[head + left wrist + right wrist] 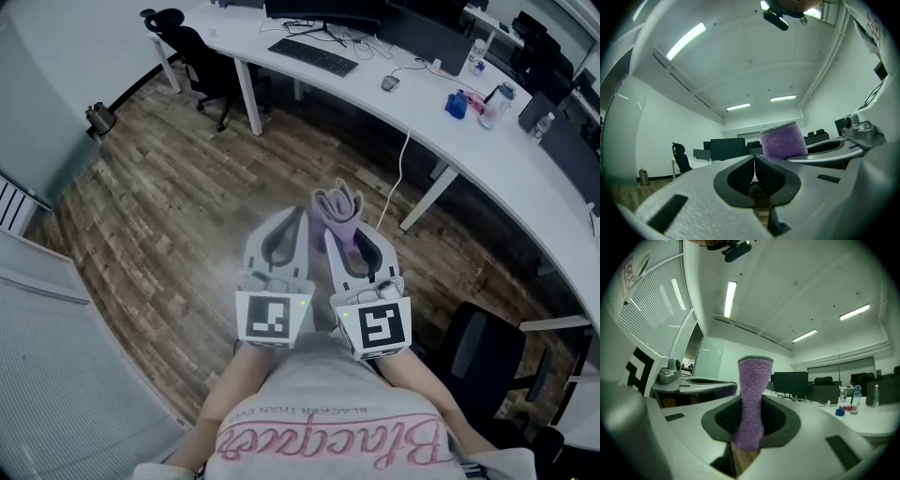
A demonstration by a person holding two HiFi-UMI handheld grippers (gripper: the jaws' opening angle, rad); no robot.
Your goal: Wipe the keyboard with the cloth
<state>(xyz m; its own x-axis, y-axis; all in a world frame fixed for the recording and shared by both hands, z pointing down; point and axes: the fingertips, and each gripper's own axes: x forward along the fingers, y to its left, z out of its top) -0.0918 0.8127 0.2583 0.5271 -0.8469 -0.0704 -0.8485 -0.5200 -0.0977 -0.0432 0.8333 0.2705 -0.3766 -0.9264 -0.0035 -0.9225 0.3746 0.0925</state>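
Two white two-jaw grippers are held side by side close to the person's body, above a brown wood-plank floor [178, 197]. The left gripper [298, 221] is seen in its own view [753, 165] with the dark ribbed pads [740, 176] brought together at the tips; nothing is held between them. The right gripper [345, 232] is clamped on a fuzzy purple cloth [336, 206]. In the right gripper view, the cloth [752, 394] is pinched between the jaws [750, 425], and a rolled length of it stands upright above them with a grey edge at the top. The same cloth [783, 140] is seen from the left gripper view just beside that gripper's tips.

A flat black keyboard [312, 56] lies on a long curved white desk [487, 155], in front of a dark monitor [319, 9], well apart from the cloth and both grippers. A grey computer mouse [390, 82] rests on the desk near the keyboard. A black office chair [192, 52] stands at the desk's far end.
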